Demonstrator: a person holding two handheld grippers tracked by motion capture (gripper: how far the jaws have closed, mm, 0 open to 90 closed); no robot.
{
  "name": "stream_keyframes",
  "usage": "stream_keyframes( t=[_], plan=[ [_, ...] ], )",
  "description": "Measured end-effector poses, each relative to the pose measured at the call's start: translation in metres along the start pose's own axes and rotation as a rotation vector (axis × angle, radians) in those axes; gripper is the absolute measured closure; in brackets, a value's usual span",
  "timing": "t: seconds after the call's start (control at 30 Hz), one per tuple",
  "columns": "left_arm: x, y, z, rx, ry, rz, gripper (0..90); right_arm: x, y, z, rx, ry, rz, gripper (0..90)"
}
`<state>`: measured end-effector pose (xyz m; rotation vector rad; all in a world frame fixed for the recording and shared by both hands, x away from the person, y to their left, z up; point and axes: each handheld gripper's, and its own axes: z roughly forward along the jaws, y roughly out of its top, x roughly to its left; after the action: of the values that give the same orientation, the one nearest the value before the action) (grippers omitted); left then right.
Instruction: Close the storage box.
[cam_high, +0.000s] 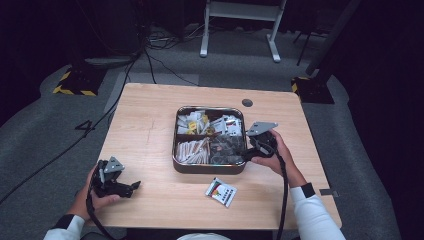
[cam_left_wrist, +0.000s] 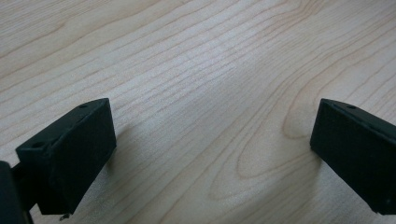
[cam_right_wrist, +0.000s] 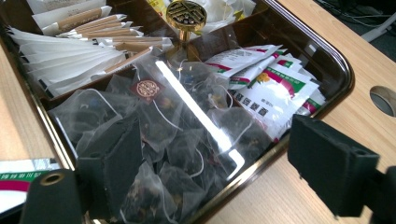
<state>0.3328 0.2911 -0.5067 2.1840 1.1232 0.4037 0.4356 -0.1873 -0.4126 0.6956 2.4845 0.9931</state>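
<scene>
The right tool (cam_high: 248, 150) hangs open over the tray (cam_right_wrist: 327, 51), one jaw down among the clear tea bags (cam_right_wrist: 187, 135) in the near right compartment, the other outside the rim. White sticks (cam_right_wrist: 70, 56) and printed packets (cam_right_wrist: 271, 88) fill neighbouring compartments around a gold knob (cam_right_wrist: 186, 14). One packet (cam_high: 221, 192) lies loose on the table (cam_high: 150, 125). The left tool (cam_high: 131, 187) rests open on bare wood, well apart.

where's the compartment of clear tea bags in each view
High view: the clear tea bags fill the near right compartment of the tray, beside the right gripper.
Right gripper view: they lie at the centre, one jaw over them, the other outside the rim.
Left gripper view: bare table, no bags.
Shared landmark: the table hole.
</scene>
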Motion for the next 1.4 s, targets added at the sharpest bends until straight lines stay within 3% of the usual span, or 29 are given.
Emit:
stream_keyframes(
  t=[0.23, 0.73, 1.4],
  plan=[
    [0.000, 0.000, 0.000, 0.000, 0.000, 0.000, 0.5, -0.002, -0.011, -0.009, -0.005, 0.002, 0.018, 19.9],
    [0.000, 0.000, 0.000, 0.000, 0.000, 0.000, 0.5, 0.000, -0.029, -0.021, 0.020, -0.022, 0.003, 20.4],
    [0.000, 0.000, 0.000, 0.000, 0.000, 0.000, 0.5, -0.004, -0.066, -0.034, 0.055, -0.048, 0.049, 18.4]
  ],
)
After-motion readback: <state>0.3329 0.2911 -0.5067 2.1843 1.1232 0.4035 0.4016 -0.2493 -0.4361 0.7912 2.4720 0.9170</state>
